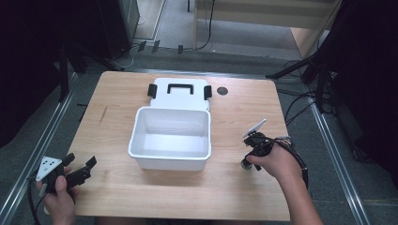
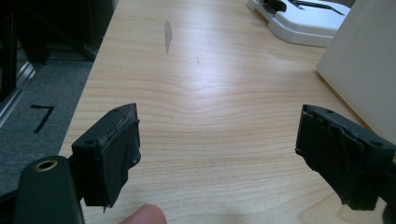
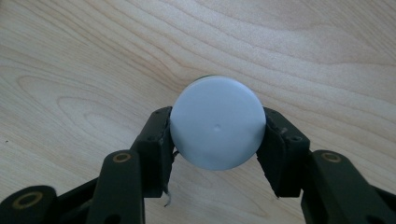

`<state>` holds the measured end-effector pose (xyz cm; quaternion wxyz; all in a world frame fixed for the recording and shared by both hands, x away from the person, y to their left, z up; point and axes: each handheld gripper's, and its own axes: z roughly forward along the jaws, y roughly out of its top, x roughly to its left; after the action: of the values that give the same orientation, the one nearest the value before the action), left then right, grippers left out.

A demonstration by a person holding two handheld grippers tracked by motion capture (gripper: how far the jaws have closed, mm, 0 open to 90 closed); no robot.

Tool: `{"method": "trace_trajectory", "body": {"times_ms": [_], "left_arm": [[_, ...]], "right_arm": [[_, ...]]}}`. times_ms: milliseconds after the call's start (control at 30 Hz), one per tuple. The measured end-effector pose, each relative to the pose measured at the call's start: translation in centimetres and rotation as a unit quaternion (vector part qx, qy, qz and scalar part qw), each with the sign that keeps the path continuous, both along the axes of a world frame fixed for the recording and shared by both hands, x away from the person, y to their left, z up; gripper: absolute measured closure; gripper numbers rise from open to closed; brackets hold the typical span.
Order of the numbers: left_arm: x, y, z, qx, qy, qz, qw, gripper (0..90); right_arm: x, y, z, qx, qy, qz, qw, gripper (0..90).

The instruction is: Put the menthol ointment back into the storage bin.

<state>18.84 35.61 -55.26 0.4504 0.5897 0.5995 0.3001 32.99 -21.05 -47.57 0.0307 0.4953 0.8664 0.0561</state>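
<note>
Right gripper (image 3: 217, 140) pads against white cap (image 3: 217, 122)

The round white cap (image 3: 218, 122) conceals whatever body lies beneath it, between the right gripper (image 3: 217, 140) jaws. Right of the left gripper (image 2: 217, 154), the white plastic box (image 2: 369, 70) is cut off by the frame edge.

The high view looks forward and down from above the person's side, taking in the whole table (image 1: 117, 89) and the floor beyond. The left gripper view sits low and close over the wood, facing along the tabletop toward the white box (image 2: 369, 60), which the high view shares (image 1: 170, 136). The right gripper view looks straight down, very near, on a round cap (image 3: 217, 122).
</note>
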Motion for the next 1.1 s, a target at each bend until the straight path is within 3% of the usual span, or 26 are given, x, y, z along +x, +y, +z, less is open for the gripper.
{"method": "trace_trajectory", "body": {"times_ms": [433, 1100], "left_arm": [[0.0, 0.0, 0.0, 0.002, 0.0, -0.002, 1.0, 14.4], [0.0, 0.0, 0.0, -0.002, -0.001, -0.002, 1.0, 14.4]], "right_arm": [[0.0, 0.0, 0.9, 0.009, 0.011, 0.006, 0.9999, 51.0], [0.6, 2.2, 5.6, 0.014, 0.01, 0.036, 0.9992, 51.1]]}}
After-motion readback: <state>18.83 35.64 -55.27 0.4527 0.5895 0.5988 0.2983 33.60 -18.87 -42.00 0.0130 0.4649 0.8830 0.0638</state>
